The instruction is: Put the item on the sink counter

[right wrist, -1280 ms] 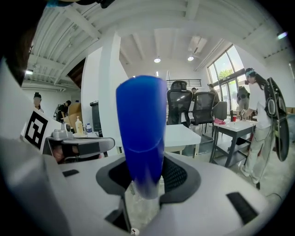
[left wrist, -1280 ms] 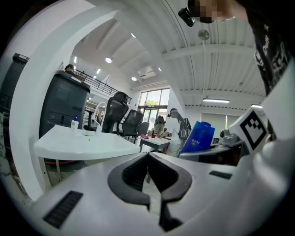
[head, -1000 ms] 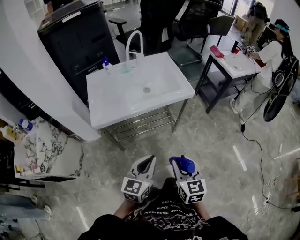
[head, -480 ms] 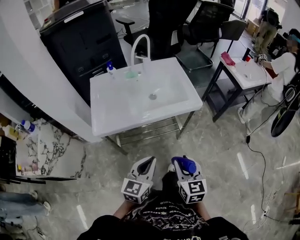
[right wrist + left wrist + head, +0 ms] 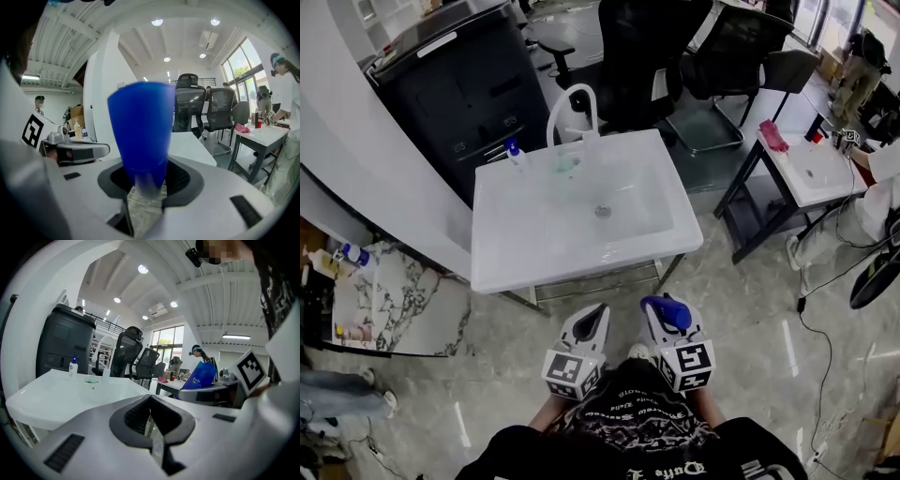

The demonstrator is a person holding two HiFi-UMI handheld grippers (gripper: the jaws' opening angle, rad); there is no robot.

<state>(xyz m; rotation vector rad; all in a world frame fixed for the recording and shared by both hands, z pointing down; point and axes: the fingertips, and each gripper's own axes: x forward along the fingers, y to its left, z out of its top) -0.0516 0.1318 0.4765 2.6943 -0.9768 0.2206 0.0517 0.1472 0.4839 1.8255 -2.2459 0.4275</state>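
Standing behind the person, I see the right tongs [image 5: 660, 321] clamped on the base of a blue cup [image 5: 669, 310], which sticks out level ahead of them, not yet over the white sink worktop [image 5: 511, 258]. The left tongs [image 5: 594, 320] are drawn narrow with nothing between them. Only a thin strip of marble floor [image 5: 741, 281] separates both tongs from the worktop's front edge. Its front and left margins are bare; the tap [image 5: 573, 105], a soap bottle [image 5: 515, 153] and a green thing [image 5: 565, 162] crowd the back edge. A side table [image 5: 814, 178] stands well apart on the right. White print on the cup and the bottle's label are too small to read. Compared with a second ago, the worktop has come much closer, and the cup is gripped just as before.
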